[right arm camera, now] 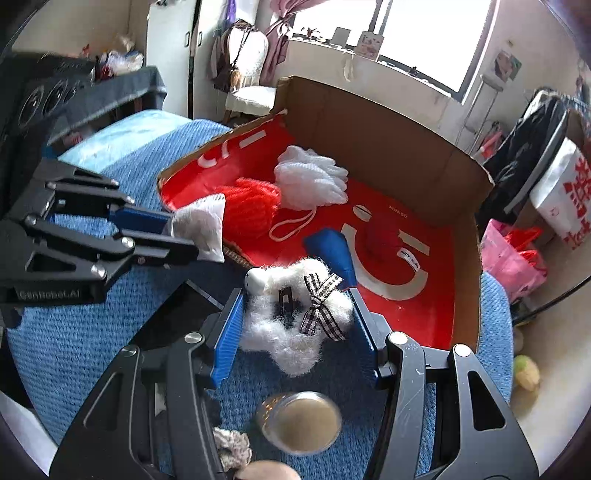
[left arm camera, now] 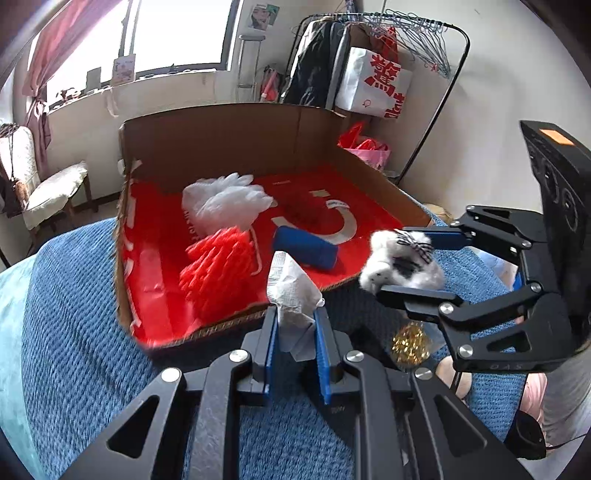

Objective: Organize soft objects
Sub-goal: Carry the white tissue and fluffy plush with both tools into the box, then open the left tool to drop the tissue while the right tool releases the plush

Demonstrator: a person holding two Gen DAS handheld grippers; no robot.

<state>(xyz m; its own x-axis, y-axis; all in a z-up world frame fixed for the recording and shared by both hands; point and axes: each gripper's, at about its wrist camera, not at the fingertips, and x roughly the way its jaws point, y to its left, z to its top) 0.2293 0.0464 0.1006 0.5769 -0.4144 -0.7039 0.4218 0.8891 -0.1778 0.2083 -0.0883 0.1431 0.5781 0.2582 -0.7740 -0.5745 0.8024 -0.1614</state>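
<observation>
White packet (left arm camera: pixel 291 291) pinched in left gripper (left arm camera: pixel 295 321); right gripper (right arm camera: pixel 295 325) part-spread, clamping fluffy white toy (right arm camera: pixel 295 317).

A bright window (left arm camera: pixel 177 33) is seen well beyond the gripper, with daylight spilling onto the pale sill (left arm camera: pixel 147 79) crowded with small items. A pink curtain (left arm camera: pixel 40 62) is tied back at its left. A white cushioned chair (left arm camera: pixel 44 188) is placed below the curtain against the light wall (left arm camera: pixel 491 85). To the right beyond the gripper, a black clothes rack (left arm camera: pixel 424 40) hung with wire hangers and a dark garment is seen. Under the gripper, a blue textured blanket (left arm camera: pixel 74 295) is spread over the bed.
</observation>
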